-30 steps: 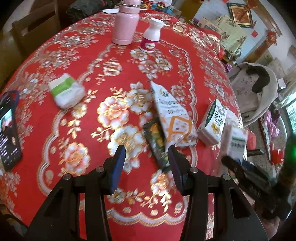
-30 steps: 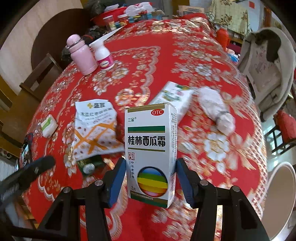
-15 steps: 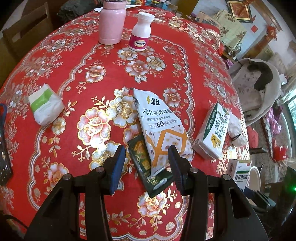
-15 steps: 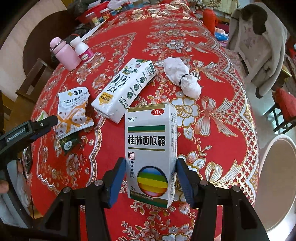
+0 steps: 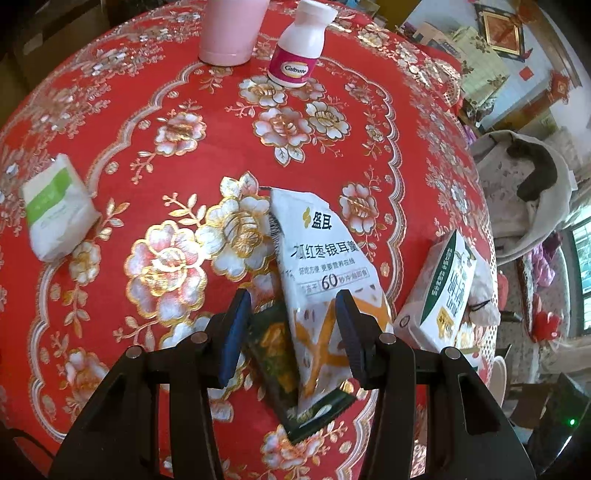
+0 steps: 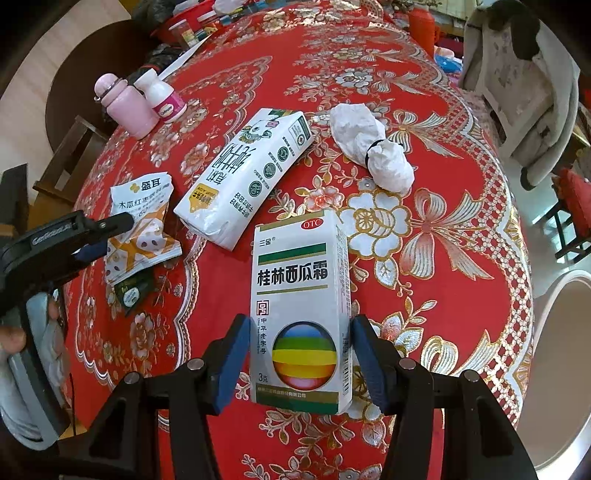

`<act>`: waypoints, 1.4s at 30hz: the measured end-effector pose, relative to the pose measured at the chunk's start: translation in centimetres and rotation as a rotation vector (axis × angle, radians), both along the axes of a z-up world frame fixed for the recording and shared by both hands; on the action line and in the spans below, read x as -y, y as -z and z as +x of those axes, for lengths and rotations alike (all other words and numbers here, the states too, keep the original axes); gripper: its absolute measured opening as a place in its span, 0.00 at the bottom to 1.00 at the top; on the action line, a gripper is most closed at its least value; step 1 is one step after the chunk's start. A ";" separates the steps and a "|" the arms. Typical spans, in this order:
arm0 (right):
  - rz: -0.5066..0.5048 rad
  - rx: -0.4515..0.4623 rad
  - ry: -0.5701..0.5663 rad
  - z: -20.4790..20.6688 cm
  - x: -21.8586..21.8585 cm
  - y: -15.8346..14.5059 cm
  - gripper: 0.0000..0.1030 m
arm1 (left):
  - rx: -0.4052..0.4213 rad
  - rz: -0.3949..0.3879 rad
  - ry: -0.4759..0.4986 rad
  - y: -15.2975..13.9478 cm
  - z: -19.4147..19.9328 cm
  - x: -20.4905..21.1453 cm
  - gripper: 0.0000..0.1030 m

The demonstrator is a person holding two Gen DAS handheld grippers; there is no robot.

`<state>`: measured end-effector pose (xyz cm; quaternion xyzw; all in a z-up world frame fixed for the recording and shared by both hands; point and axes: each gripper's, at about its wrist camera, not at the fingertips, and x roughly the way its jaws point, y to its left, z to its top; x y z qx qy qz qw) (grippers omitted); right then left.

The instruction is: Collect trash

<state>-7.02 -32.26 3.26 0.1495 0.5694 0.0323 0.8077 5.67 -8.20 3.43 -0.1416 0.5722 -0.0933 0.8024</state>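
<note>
Left wrist view: the left tool (image 5: 291, 336) was seen open, its two blue-padded fingers spread on either side of a white snack pouch (image 5: 325, 273) and the dark green wrapper (image 5: 295, 373) partly covered by it. Neither pad was seen touching the pouch; whether the fingertips rested on the surface (image 5: 155, 122) could not be told. The pouch lay flat on the red flowered cloth, its torn top pointing away from the tool. A white and green carton (image 5: 439, 295) lay on its side near the surface's right edge, just beside the pouch. A small white packet with a green stripe (image 5: 55, 214) lay well apart on the left. A pink flask (image 5: 229, 29) and a white pill bottle (image 5: 299, 44) stood upright side by side at the far end.

In the right wrist view, the right tool (image 6: 299, 354) was closed on a white medicine box (image 6: 301, 314), which was held upright between the pads above the surface (image 6: 443, 236). Beyond it, the carton (image 6: 243, 173) was seen lying flat, with a crumpled white tissue bundle (image 6: 373, 147), tied by a dark band, near it on the right. The pouch (image 6: 140, 225) and wrapper (image 6: 133, 291) were seen on the left, with the left tool (image 6: 92, 236) over them.
</note>
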 end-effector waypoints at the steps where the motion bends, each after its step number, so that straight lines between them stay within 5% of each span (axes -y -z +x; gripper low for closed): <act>1: 0.000 -0.001 -0.002 0.1 0.0 0.0 0.54 | -0.001 -0.005 -0.001 0.1 0.1 0.1 0.44; 6: 0.003 0.009 -0.018 -0.1 -0.3 -0.1 0.63 | 0.000 -0.026 0.003 0.4 0.2 0.9 0.43; 11: -0.007 0.006 -0.037 -0.2 -0.8 0.2 0.63 | 0.000 -0.050 0.030 0.1 0.2 1.3 0.14; 14: -0.007 0.008 -0.042 -0.4 -0.8 0.4 0.53 | -0.001 -0.082 0.039 -0.7 -0.2 0.5 0.08; 21: 0.030 0.028 -0.028 -0.5 -0.5 0.0 0.51 | -0.008 -0.158 0.040 -2.8 -2.4 -3.4 0.07; 30: 0.032 0.031 -0.043 -0.8 -0.9 -0.9 0.51 | -0.020 -0.110 0.017 -2.8 -6.0 -7.3 0.08; 35: 0.030 0.011 -0.053 -1.0 -1.6 -0.7 0.51 | -0.033 -0.066 0.078 -2.4 -7.0 -5.6 0.23; 38: 0.022 -0.003 -0.066 -1.1 -1.9 -0.4 0.51 | -0.065 0.020 0.106 -1.2 -8.0 -4.3 0.23; 42: 0.017 -0.008 -0.067 -1.2 -1.7 -0.2 0.51 | -0.077 -0.005 0.088 -0.3 -7.8 -3.4 0.23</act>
